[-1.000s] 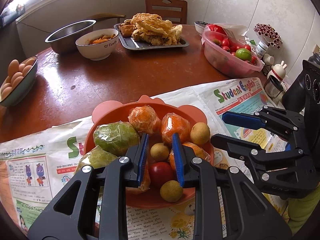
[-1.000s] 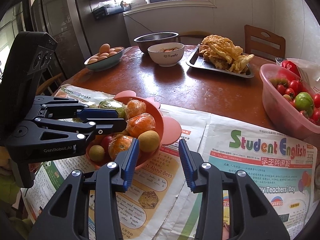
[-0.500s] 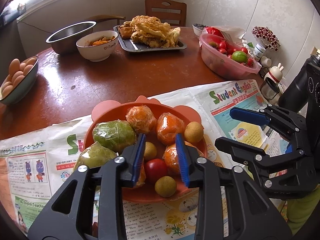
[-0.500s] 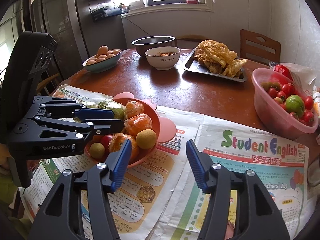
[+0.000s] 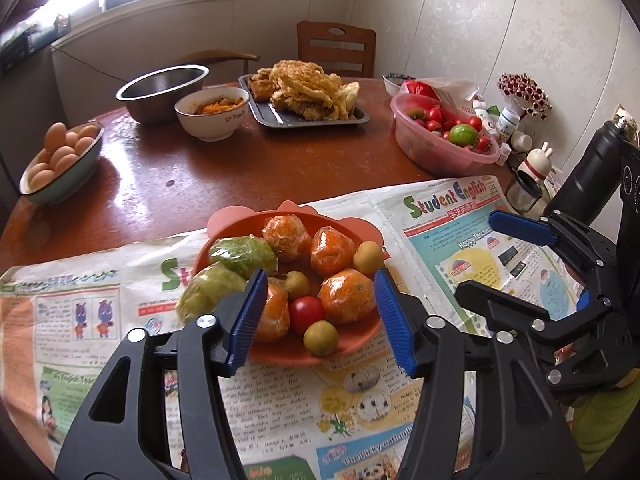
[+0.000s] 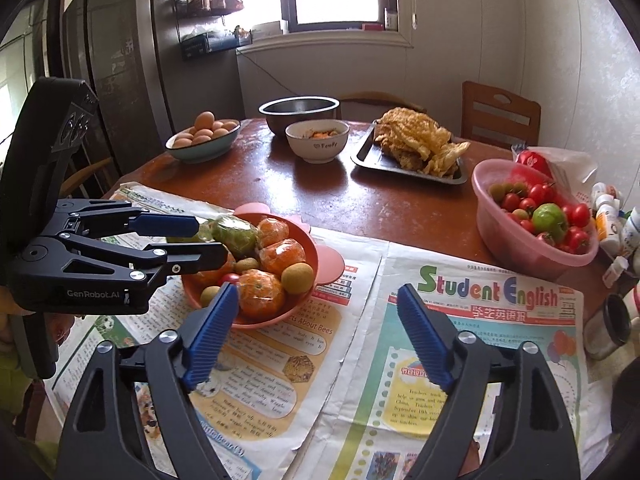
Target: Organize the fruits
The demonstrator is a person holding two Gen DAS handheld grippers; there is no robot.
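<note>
Both sets of jaws have just been opening, and both now stand spread with nothing between them. In the left wrist view the left gripper (image 5: 320, 316) sits at lower centre, its blue pads framing, but not touching, the salmon-pink plastic bowl with ear-shaped tabs (image 5: 352, 338), which has shrunk and slid down-frame since a second ago (the hand has pulled back and up). The right gripper (image 6: 316, 332) hangs over the newspaper sheets (image 6: 480, 320) spread on the red-brown round desk (image 6: 320, 196). The bowl holds film-wrapped oranges (image 5: 346, 295), wrapped green fruit, small yellow-brown fruits and a red tomato (image 5: 306, 314). I judge that placement finished; a pink translucent tub (image 6: 520, 248) at right offers more.
</note>
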